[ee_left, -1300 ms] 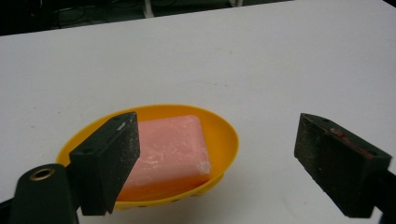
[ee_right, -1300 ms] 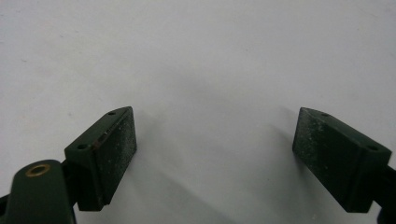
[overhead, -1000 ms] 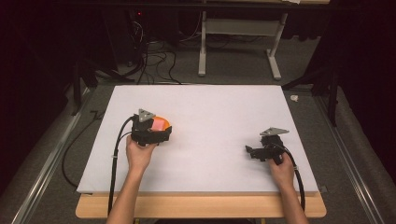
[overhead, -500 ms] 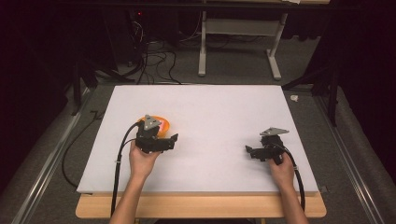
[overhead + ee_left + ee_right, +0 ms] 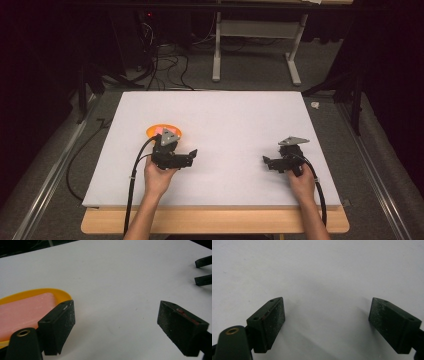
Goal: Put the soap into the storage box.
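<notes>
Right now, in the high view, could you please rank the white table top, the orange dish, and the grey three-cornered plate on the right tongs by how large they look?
1. White table top, by far the largest.
2. Orange dish, though the left tongs hide part of it.
3. Grey three-cornered plate on the right tongs, somewhat smaller than the dish's visible part.

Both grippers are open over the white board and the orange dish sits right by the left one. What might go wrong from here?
1. The left gripper is open, with one jaw beside the rim of the orange dish; a sideways sweep might knock it and shift the pink block lying in it.
2. The left gripper's cable trails close to the dish and might snag it.
3. The right gripper points toward the left one; the two may collide if both move inward.
</notes>
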`<state>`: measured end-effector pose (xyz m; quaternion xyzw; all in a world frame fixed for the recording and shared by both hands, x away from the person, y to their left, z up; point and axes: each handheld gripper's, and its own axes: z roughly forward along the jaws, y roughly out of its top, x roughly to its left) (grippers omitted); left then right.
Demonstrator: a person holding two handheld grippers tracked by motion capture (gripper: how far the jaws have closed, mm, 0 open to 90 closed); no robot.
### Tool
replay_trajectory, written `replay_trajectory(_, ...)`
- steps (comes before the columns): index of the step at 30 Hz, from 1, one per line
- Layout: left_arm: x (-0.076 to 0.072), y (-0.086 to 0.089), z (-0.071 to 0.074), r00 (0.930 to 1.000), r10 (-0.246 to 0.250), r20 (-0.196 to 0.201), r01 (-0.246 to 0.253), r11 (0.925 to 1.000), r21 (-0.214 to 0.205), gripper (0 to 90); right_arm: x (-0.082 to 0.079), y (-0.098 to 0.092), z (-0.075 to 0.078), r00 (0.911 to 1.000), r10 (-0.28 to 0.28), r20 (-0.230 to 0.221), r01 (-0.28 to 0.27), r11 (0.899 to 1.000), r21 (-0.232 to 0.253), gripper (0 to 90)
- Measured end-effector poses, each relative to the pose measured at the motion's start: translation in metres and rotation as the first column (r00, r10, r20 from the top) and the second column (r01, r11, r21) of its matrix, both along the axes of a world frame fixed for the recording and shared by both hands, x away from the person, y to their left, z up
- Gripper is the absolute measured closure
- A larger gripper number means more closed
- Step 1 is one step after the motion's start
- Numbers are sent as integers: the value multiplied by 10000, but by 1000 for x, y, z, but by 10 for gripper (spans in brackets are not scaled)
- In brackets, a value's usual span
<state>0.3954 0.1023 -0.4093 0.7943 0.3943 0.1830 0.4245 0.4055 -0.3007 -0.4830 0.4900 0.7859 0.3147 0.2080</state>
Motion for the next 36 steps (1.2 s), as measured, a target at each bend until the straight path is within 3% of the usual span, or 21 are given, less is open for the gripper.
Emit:
replay_trajectory(6,-3,-10,-3,9991,-427,-24,427,9991,29,153,0,0,0,10000,0,0,0,10000,-1,143)
replay_trajectory(16,-5,-21,-14,9973,-714,-175,715,9974,44,153,0,0,0,10000,1,4,-1,10000,1,143)
replay_trajectory(24,-4,-28,-20,9927,-1148,-363,1149,9934,10,151,0,0,0,10000,-14,5,14,10000,3,142)
replay_trajectory(36,-2,-32,-33,9918,-1102,-641,1084,9936,-313,152,0,0,0,10000,-13,7,13,10000,3,143)
